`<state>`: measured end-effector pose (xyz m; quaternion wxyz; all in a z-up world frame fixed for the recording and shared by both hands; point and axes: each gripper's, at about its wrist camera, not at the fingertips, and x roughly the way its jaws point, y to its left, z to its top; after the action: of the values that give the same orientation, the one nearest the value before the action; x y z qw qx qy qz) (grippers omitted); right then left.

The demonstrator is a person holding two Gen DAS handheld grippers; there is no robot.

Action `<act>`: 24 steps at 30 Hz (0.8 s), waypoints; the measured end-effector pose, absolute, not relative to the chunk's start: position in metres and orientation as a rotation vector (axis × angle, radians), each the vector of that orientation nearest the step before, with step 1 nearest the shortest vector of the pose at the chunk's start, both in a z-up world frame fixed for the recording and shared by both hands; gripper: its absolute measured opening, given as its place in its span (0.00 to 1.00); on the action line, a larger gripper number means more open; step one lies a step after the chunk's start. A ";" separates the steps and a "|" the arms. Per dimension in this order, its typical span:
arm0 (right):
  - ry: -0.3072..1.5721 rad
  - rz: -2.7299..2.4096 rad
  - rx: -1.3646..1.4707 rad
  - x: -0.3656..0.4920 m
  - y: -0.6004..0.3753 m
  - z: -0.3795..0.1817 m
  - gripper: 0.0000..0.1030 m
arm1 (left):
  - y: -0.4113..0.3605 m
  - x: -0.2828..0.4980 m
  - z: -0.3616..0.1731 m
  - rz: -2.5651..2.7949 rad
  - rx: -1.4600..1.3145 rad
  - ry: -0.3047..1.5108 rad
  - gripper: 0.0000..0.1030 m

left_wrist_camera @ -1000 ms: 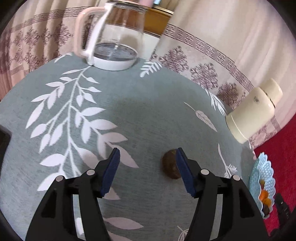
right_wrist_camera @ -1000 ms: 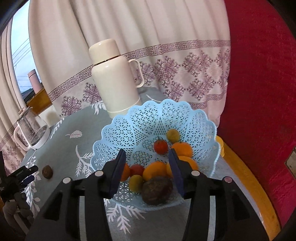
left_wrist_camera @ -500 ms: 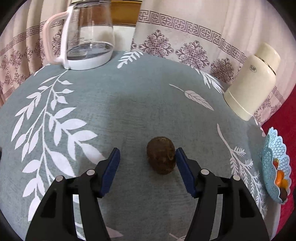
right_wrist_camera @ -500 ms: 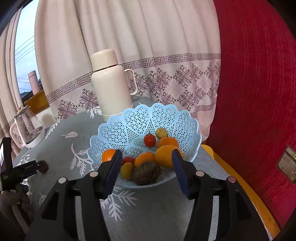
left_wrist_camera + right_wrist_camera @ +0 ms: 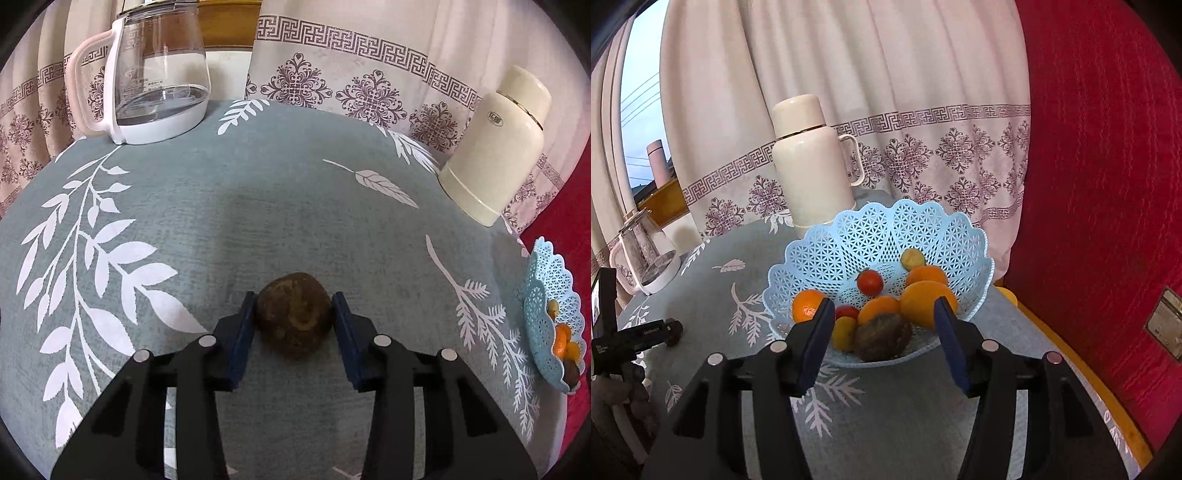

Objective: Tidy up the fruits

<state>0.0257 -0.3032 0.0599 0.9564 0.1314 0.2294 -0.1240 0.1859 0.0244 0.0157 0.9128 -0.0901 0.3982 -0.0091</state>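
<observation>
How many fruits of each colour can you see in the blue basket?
In the basket, counting only what shows:
orange fruits: 4
red fruits: 2
yellow fruit: 1
green fruit: 1
brown fruit: 1
Total: 9
</observation>
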 end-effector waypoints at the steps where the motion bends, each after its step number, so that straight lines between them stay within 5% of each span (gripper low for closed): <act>1: 0.464 -0.254 0.267 0.026 -0.303 0.060 0.54 | 0.025 0.185 0.016 -0.020 -0.188 0.819 0.41; 24: 0.420 -0.336 0.347 0.006 -0.324 0.062 0.60 | -0.058 0.152 0.061 -0.207 -0.137 0.737 0.41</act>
<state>0.0057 -0.3240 0.0616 0.9492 0.1707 0.2063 -0.1653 0.1523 -0.0578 0.0608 0.9254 -0.0668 0.3592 -0.1009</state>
